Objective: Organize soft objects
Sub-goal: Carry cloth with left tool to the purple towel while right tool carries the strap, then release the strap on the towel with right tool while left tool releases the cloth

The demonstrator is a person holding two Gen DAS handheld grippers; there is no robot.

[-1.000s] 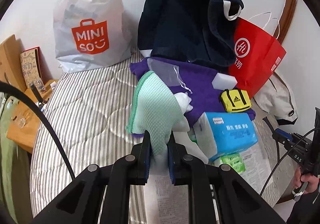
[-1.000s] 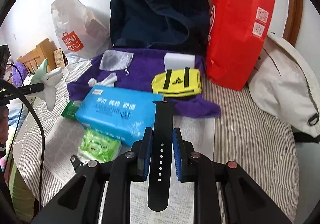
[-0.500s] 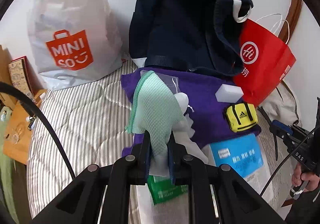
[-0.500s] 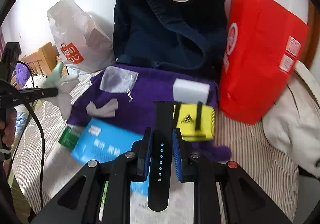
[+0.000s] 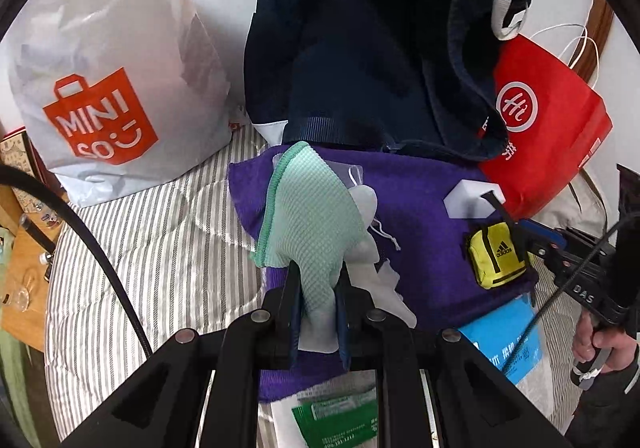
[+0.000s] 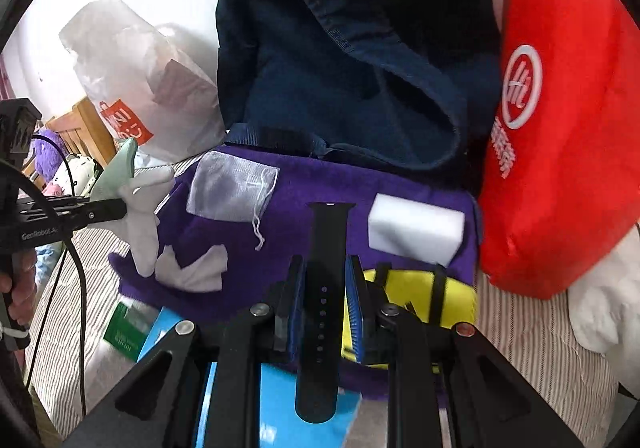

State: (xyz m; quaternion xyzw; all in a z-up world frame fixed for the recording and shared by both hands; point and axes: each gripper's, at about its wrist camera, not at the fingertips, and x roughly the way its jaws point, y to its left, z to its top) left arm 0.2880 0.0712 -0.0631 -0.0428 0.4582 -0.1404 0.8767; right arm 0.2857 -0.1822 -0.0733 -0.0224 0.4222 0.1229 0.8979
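My left gripper [image 5: 318,288] is shut on a mint-green and white cloth toy [image 5: 312,220], held above the left part of a purple towel [image 5: 424,248]. It shows at the left of the right wrist view [image 6: 140,200]. My right gripper [image 6: 326,288] is shut on a black watch strap [image 6: 324,288], held above the purple towel [image 6: 288,240] near a white sponge block [image 6: 416,228]. A dark navy bag [image 5: 372,48] stands open behind the towel, also in the right wrist view [image 6: 360,68].
On the towel lie a sheer drawstring pouch [image 6: 232,188], a yellow mini bag [image 6: 412,308] and a white scrap [image 6: 192,268]. A blue tissue pack [image 5: 504,336] and green packet [image 5: 340,420] lie in front. A Miniso bag [image 5: 108,88] and red bag [image 6: 560,128] flank the navy bag.
Both grippers have moved forward toward the navy bag, which looms larger. The toy and the strap stay gripped. The tissue pack has slid toward the bottom of both views.
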